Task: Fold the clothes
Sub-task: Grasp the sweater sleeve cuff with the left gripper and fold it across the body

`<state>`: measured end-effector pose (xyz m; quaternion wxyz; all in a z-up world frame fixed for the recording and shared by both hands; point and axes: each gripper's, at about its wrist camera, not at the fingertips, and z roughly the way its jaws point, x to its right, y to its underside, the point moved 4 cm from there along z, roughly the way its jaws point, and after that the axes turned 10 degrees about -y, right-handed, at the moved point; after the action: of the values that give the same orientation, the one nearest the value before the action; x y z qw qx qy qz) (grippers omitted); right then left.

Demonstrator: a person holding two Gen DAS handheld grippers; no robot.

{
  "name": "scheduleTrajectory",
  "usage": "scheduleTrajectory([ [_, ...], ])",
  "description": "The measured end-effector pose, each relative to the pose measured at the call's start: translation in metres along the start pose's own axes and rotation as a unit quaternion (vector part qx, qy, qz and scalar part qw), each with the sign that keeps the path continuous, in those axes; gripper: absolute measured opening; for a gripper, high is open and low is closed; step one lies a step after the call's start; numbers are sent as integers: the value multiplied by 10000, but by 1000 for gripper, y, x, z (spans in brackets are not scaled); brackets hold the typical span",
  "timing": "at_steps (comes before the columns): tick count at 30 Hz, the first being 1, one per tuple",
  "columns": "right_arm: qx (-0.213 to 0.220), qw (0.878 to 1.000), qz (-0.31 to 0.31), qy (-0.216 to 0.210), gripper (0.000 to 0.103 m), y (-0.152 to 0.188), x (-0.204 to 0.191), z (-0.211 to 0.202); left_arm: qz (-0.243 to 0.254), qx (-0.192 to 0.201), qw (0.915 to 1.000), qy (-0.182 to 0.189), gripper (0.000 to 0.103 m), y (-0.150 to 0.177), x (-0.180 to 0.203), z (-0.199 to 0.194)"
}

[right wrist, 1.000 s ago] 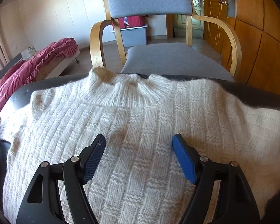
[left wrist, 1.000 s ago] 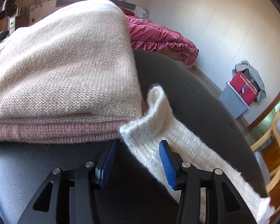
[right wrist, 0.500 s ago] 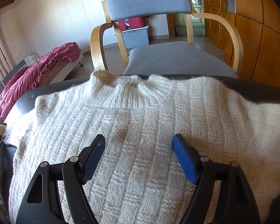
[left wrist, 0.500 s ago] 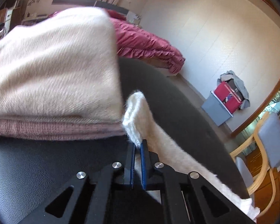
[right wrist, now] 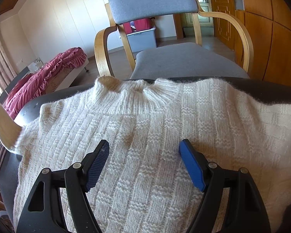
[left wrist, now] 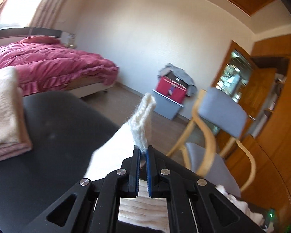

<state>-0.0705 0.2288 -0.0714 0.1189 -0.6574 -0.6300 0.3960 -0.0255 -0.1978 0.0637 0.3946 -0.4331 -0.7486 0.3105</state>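
White knit sweater (right wrist: 145,136), basket-weave texture, ribbed collar

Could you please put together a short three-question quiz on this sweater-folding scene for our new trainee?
1. True or false: the left gripper is shut on the sleeve cuff of the white sweater.
2. Which furniture stands just beyond the sweater's collar? A) a bookshelf B) a grey-cushioned wooden armchair C) a piano
3. Fill in: the right gripper hangs over the sweater's chest with its jaws ____.

Key: 1 true; 2 B; 3 open, with nothing pinched between them.
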Motion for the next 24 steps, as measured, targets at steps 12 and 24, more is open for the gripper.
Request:
scheduleTrajectory([
  [12, 39, 9999, 109, -121, 78, 0, 2, 0, 1017, -551, 9841, 1351, 4, 85, 173, -21],
  [24, 265, 9958, 625, -622, 78, -3, 15, -7, 1552, -1137, 9580, 2127, 4, 163, 270, -27],
])
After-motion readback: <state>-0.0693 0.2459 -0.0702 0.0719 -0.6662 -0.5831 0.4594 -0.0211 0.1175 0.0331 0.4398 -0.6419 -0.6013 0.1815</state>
